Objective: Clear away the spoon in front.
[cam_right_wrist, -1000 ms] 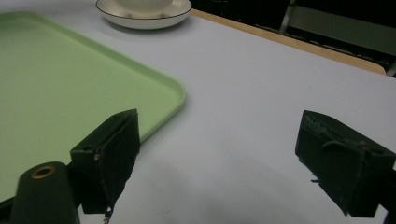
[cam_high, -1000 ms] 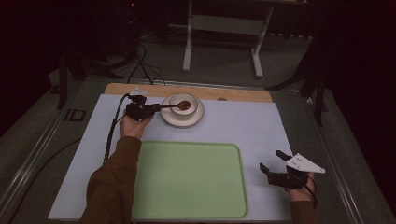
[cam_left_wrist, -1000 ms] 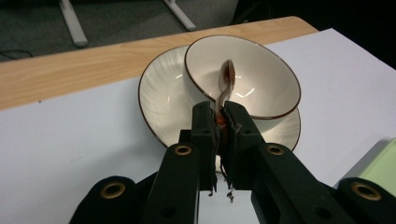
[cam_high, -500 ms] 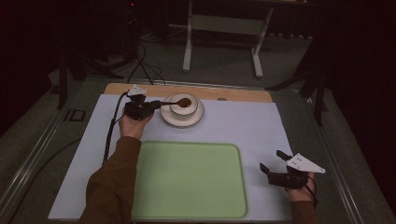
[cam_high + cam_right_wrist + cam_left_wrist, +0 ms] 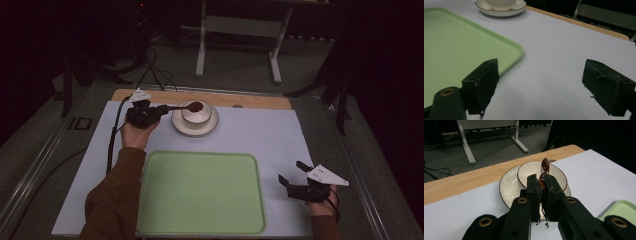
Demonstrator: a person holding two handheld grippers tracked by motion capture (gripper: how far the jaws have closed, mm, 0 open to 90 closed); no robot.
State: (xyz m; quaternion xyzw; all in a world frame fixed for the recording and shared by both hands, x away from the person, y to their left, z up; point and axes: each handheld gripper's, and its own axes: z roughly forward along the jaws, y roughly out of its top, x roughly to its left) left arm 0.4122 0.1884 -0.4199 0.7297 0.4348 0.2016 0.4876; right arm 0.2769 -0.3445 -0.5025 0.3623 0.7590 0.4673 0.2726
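High view: at the far left of the worktop (image 5: 280,140), the left gripper (image 5: 162,109) pinches a brown spoon (image 5: 192,106) by its handle, with the spoon's head poised over a small white bowl (image 5: 196,114) that sits on a white saucer (image 5: 212,125). Left gripper view confirms the grip: both black jaws are pressed together on the handle of the spoon (image 5: 545,167), its head standing edge-on above the bowl (image 5: 529,171) and saucer (image 5: 507,187); whether it touches the bowl cannot be told. At the near right corner, the right gripper (image 5: 295,172) rests idle with its jaws spread wide, holding nothing and well apart from the crockery. A green tray (image 5: 200,190) lies bare between the 2 hands, its rounded corner (image 5: 516,51) visible just beyond the right gripper's jaws. Judging by this layout, the spoon has been grasped, while bowl and saucer stay untouched. If the tray is the destination, all 3 pieces remain to be moved onto it, so the work appears to be in its early stage.
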